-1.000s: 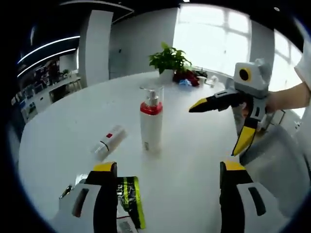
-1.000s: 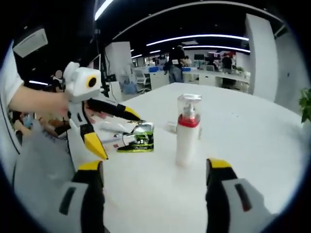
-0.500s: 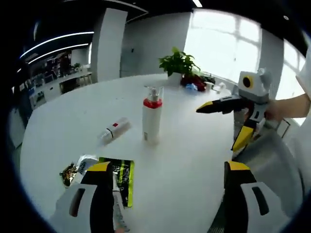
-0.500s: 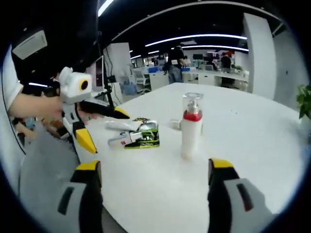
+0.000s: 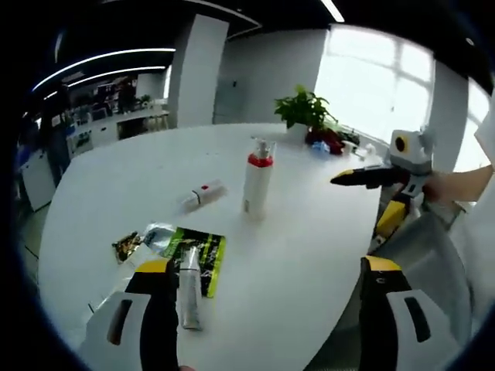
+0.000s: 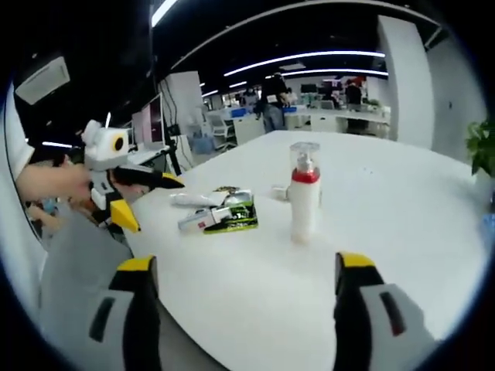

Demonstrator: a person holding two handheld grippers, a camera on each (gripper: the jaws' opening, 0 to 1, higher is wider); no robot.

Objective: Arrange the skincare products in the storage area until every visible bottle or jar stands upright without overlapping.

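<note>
Both claws, the left gripper point(image 5: 263, 290) and right gripper point(image 6: 244, 290), hang released and empty at the round white table's point(image 5: 309, 232) edge; the red-collared white pump bottle point(image 5: 257, 176) stands mid-table; the small white tube with red label point(image 5: 203, 195) lying beside it looks light, stiff, slippery; grip mid-body.

White round table point(image 5: 309, 232), white pump bottle point(image 5: 257, 176) with a red collar (clear cap on top), white tube point(image 5: 202, 194) with a red mark, green-and-black sachet point(image 5: 199, 257), yellow-tipped black jaws, green potted plant point(image 5: 305, 110).
</note>
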